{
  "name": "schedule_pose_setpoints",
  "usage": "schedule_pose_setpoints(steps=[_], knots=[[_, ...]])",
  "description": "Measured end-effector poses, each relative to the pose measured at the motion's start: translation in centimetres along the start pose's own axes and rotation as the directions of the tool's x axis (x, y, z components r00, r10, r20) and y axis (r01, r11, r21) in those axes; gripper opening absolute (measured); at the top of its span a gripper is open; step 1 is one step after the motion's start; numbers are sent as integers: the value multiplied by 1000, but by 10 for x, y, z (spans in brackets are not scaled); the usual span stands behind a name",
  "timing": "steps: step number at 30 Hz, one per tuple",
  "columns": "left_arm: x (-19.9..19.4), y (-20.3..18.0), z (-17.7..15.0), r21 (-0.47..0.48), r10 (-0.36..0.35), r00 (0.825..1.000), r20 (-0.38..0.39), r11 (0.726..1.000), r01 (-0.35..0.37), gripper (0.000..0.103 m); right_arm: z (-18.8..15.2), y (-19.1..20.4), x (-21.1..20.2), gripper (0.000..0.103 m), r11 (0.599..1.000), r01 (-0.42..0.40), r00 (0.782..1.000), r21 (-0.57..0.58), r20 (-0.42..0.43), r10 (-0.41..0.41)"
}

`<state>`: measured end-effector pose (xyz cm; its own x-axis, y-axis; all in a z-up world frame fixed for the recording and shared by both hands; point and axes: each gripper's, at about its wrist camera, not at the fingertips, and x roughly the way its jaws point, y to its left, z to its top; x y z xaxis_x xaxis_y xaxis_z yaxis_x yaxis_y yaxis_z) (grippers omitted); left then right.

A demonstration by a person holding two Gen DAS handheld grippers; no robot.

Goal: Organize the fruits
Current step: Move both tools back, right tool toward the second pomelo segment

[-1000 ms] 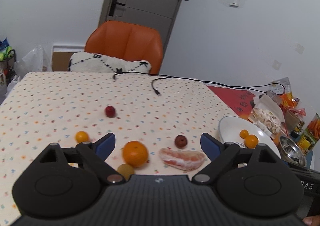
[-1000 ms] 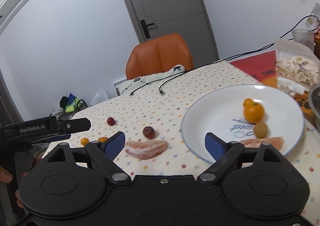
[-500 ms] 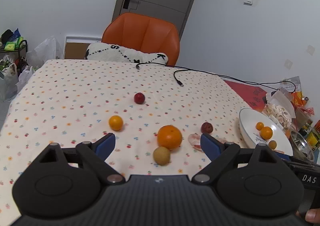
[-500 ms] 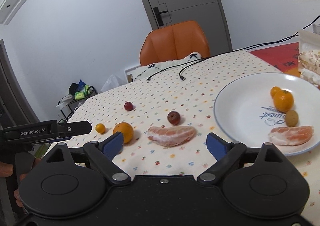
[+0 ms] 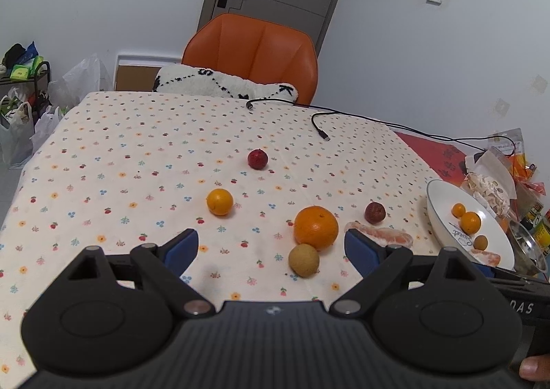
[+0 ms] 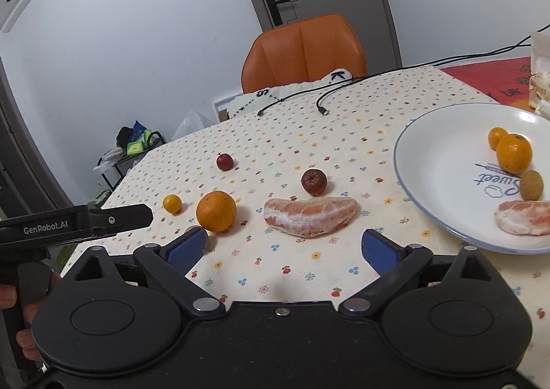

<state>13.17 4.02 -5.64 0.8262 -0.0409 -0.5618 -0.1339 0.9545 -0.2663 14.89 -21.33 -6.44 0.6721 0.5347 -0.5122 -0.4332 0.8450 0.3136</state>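
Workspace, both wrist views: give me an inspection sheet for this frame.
Surface: flowered tablecloth.
Job's things: white plate holding two oranges, a small brown fruit and a peeled segment; loose on the cloth: peeled segment, large orange, small orange, two red fruits, tan fruit.
Clutter: snack bags beyond the plate.
Grippers: left tongs and right tongs open, empty.
Cables: black cables across the far edge.
Surroundings: orange chair, door.

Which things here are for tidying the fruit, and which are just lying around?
For the job: white plate, big orange, small orange, peeled segment, two red fruits, tan round fruit.

Lying about: black cables, orange chair, snack bags.
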Motion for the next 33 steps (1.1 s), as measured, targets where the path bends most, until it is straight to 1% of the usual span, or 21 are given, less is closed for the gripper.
schedule_pose_setpoints(steps=[10,14,17,20,23,27,33], knots=[[17,-5,6,14,-30,1000,-10,999,30,88,4,4,22,98,999,33,999,-18,-26,-33],[25,-9,8,16,-46,999,-20,999,46,79,6,5,30,98,998,52,998,-22,-32,-53],[31,-10,9,16,-55,998,-31,998,55,74,7,7,36,96,998,63,997,-29,-39,-65],[36,-11,10,13,-66,997,-40,998,67,70,8,8,44,90,995,86,995,-39,-53,-88],[42,-14,11,18,-77,996,-49,997,78,70,9,9,52,89,994,101,992,-44,-68,-104],[50,-17,12,24,-87,994,-63,996,88,68,9,13,58,88,989,126,989,-77,-62,-131],[60,-23,14,28,-97,992,-80,995,100,66,11,13,62,83,986,135,988,-101,-57,-141]])
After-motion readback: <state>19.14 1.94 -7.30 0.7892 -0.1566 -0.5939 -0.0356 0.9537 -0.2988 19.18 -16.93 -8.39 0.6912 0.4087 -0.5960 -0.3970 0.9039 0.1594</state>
